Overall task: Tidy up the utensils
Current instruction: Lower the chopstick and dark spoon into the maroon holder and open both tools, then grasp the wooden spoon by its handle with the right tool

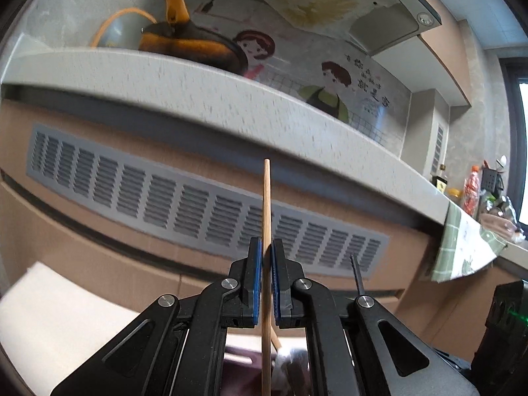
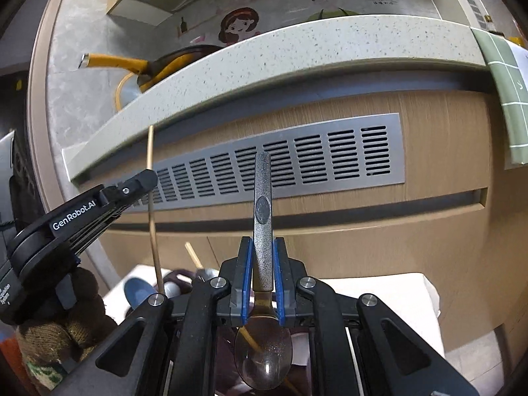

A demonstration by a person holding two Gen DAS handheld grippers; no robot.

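My left gripper [image 1: 266,247] is shut on a wooden chopstick [image 1: 267,204], which stands upright between the blue pads. The right wrist view shows that gripper [image 2: 145,178] at the left, with the chopstick [image 2: 151,217] running down through it. My right gripper [image 2: 263,247] is shut on a spoon [image 2: 263,204]. Its grey speckled handle points up and its shiny bowl hangs toward the camera. Below both grippers lie a blue spoon [image 2: 138,292], another chopstick [image 2: 194,257] and a dark container [image 2: 180,279], partly hidden.
A speckled countertop edge [image 2: 264,52] runs across above a wooden cabinet front with a grey vent grille [image 2: 297,161]. A yellow-handled pan [image 2: 158,66] sits on the counter. A green checked cloth [image 2: 505,99] hangs at the right. A white surface [image 2: 379,293] lies below. Bottles [image 1: 472,191] stand far right.
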